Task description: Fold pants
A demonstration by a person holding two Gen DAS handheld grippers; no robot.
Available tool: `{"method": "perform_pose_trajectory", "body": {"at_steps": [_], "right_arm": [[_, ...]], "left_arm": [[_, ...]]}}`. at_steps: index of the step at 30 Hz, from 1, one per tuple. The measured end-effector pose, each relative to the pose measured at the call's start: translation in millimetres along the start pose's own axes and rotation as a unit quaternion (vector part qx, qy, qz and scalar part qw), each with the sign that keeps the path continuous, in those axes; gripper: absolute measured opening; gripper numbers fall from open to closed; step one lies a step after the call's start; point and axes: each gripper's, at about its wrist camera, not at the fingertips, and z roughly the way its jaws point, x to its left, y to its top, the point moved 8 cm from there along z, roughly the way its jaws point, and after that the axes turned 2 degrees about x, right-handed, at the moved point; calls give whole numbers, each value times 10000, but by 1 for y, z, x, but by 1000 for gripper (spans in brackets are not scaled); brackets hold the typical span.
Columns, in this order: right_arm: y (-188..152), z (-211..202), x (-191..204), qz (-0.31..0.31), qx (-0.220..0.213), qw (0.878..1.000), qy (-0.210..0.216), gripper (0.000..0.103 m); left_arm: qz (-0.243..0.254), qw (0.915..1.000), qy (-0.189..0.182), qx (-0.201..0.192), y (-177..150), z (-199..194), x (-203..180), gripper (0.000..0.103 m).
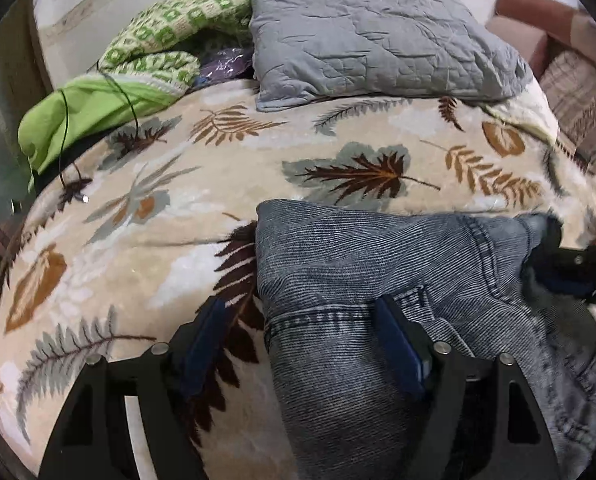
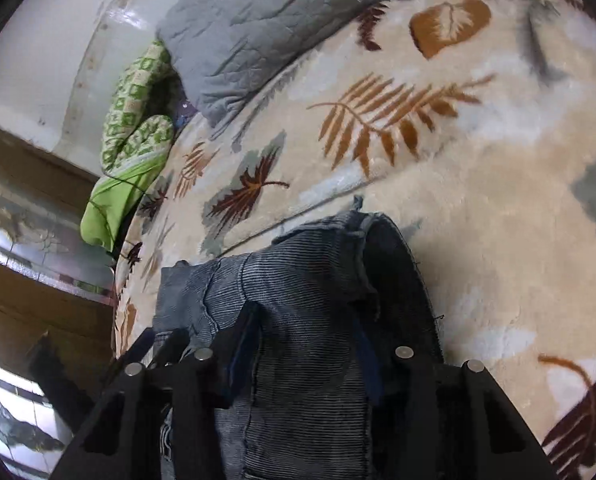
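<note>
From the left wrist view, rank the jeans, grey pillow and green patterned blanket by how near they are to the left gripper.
1. Jeans: right at the left gripper, with the denim edge lying between its open fingers.
2. Grey pillow: far end of the bed, ahead and to the right.
3. Green patterned blanket: far left corner; too close to the pillow to separate confidently.

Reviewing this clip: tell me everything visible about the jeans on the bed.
The jeans are faded grey-blue denim with a fine ribbed weave, stitched seams and a hem band. They lie bunched and partly folded on the leaf-print blanket, below the grey pillow. The left tongs stand open, straddling the left edge, one finger over the denim. In the right wrist view a fold of denim runs between the right tongs, whose fingers sit close against it.
</note>
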Motion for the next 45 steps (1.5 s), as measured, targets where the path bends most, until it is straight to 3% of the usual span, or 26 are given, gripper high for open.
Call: {"method": "perform_pose_trajectory", "body": {"at_steps": [2, 5, 7, 14, 21, 31, 36, 39, 45], "right_arm": [[-2, 2, 2, -302, -10, 9995, -127, 49], [-6, 3, 6, -657, -107, 9974, -284, 49], [-9, -1, 9, -781, -158, 9960, -395, 49], [-25, -42, 35, -1340, -604, 9890, -182, 50], [-42, -60, 51, -1971, -896, 9758, -319, 50], [-49, -49, 48, -2124, -676, 9738, -442, 50], [-52, -26, 30, -1883, -156, 9790, -763, 50], [-50, -23, 25, -1722, -35, 9826, -695, 50], [-47, -20, 21, -1561, 72, 9860, -589, 51]], "left_arm": [[-43, 10000, 42, -34, -1, 2, 3, 86], [-256, 9997, -43, 10, -3, 1, 8, 86], [-271, 9995, 88, -139, -4, -10, 9, 86], [-234, 9961, 208, -827, 0, -60, 6, 86], [-491, 9935, 135, -1014, -5, -84, 9, 86], [-375, 9955, 112, -867, -17, -82, 0, 86], [-371, 9975, 119, -584, -25, -67, -2, 86], [-336, 9987, 166, -346, -34, -53, -4, 86], [-326, 9990, 174, -251, -40, -42, -5, 86]]}}
